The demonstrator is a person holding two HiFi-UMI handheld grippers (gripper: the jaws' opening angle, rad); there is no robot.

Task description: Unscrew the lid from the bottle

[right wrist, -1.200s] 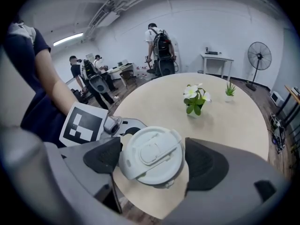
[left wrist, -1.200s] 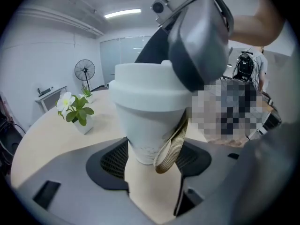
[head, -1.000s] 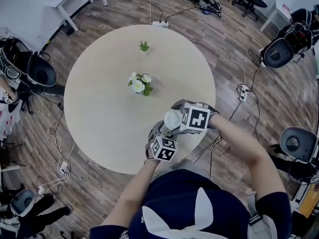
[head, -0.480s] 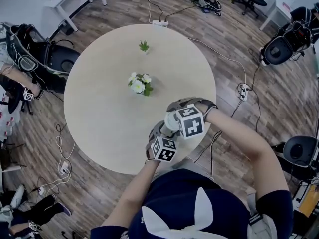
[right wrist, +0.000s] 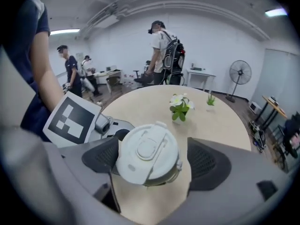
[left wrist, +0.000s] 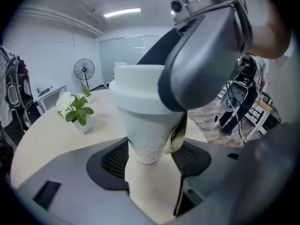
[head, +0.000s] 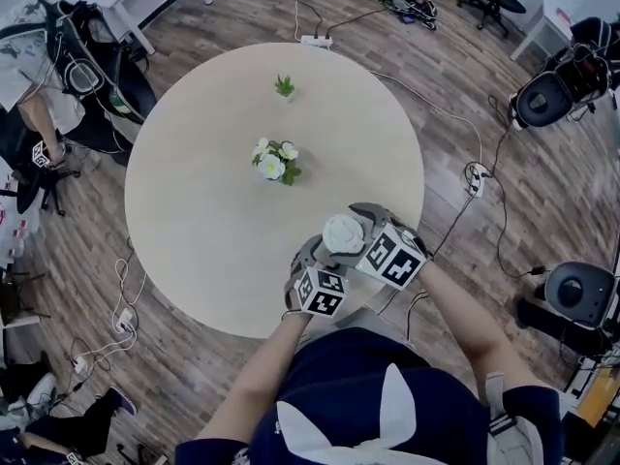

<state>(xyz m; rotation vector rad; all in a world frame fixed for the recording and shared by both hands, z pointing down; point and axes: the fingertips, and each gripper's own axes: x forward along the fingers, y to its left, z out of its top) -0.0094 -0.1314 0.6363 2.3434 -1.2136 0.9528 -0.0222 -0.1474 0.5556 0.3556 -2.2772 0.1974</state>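
Note:
A pale bottle (left wrist: 144, 135) with a white lid (head: 342, 232) stands at the near edge of the round table (head: 194, 201). My left gripper (head: 320, 260) comes in from below and is shut on the bottle's lower body (left wrist: 140, 149), with a khaki strap (left wrist: 177, 135) against the right pad. My right gripper (right wrist: 154, 161) reaches over from the right, its jaws on either side of the lid (right wrist: 147, 151). Those jaws have just been opening; a gap shows between the lid and the right pad (right wrist: 208, 163). In the left gripper view, the right gripper (left wrist: 201, 60) covers part of the lid (left wrist: 136, 95).
A small pot of white flowers (head: 274, 163) stands mid-table, with a tiny green plant (head: 284, 86) behind it. A person with a backpack (head: 58, 56) is at the far left. Office chairs (head: 547, 95) and cables (head: 475, 177) lie on the wooden floor around.
My right gripper has rolled and its marker cube has swung down and to the right, uncovering more of the lid. The left gripper and bottle stayed put. The person at far left shifted.

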